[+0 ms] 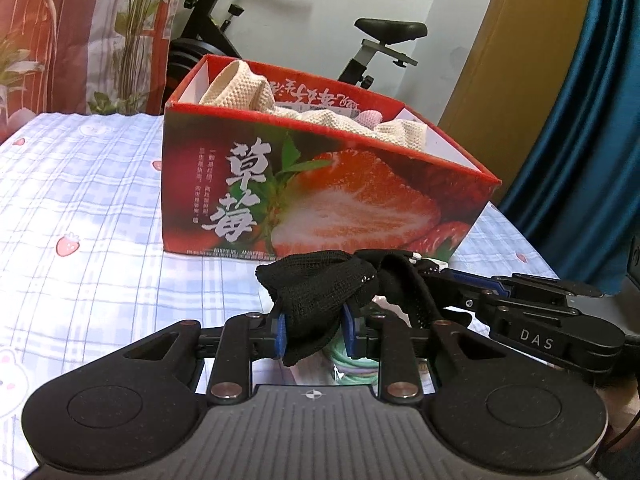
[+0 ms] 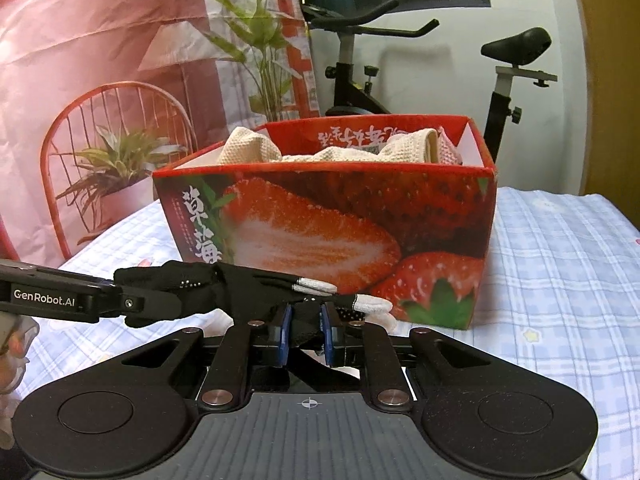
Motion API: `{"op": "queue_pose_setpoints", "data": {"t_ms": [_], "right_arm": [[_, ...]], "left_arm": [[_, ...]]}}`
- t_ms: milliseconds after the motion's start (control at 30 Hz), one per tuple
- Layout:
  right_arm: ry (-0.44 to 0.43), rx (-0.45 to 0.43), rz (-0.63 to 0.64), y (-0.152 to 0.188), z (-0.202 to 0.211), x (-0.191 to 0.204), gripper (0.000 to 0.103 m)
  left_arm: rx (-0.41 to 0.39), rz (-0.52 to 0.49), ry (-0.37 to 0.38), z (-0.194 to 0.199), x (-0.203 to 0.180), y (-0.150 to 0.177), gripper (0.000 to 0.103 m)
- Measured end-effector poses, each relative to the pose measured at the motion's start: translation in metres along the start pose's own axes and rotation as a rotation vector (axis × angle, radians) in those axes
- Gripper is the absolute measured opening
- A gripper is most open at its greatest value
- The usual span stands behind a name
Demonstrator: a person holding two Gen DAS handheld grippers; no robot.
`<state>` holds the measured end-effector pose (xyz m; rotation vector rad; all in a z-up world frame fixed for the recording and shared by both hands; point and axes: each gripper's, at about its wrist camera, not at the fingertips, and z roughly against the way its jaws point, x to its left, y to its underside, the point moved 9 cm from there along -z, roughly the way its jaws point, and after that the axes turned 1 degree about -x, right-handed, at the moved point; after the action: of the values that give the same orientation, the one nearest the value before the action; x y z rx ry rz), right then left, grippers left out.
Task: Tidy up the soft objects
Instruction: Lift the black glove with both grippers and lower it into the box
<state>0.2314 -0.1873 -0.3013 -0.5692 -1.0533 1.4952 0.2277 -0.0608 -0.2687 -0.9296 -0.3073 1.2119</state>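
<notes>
A: What is seen first?

B: A desk (image 1: 80, 184) covered with a blue checked cloth (image 2: 560, 248) is seen. Little strawberries are printed on the cloth. Behind it, an exercise bike (image 1: 384, 36) and a pink printed backdrop (image 2: 100, 60) are seen.

A: What is set on the desk?

B: A red strawberry box (image 1: 320, 192) is set there, open at the top. Cream knitted cloth (image 1: 244, 88) is piled inside it, and a bit of pink cloth (image 1: 370, 118) is tucked in near the far side.

A: Where is the black glove?

B: The black glove (image 1: 320, 292) is held up in front of the box, near its bottom edge. It is stretched between both tongs. Its white fingertips (image 2: 372, 302) are pointed toward the box.

A: How are the left tongs (image 1: 314, 330) held?

B: They are tilted down toward the desk. One end of the glove is pinched between the blue pads (image 1: 280, 332), and the cloth is bunched up above them.

A: And the right tongs (image 2: 306, 332)?

B: They are tilted down too, but less. They are nearly pressed together, and a thin fold of the glove is pinched between them. In the left camera they are seen reaching in from the right side.

A: Is anything seen under the glove?

B: Something soft and green (image 1: 352, 360) is seen low between the left tongs, but what it is cannot be told.
</notes>
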Motion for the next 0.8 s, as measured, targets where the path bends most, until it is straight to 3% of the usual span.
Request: {"op": "queue_pose_setpoints", "data": {"t_ms": [367,800], "right_arm": [[-0.001,-0.034,0.01,-0.011,0.013,0.008,0.014],[-0.003,-0.152,0.069,-0.092,0.03,0.015,0.014]], "left_arm": [[-0.036,0.01,0.023,0.011,-0.002,-0.01,0.028],[-0.117,-0.021,0.032,0.034,-0.016,-0.092,0.028]]}}
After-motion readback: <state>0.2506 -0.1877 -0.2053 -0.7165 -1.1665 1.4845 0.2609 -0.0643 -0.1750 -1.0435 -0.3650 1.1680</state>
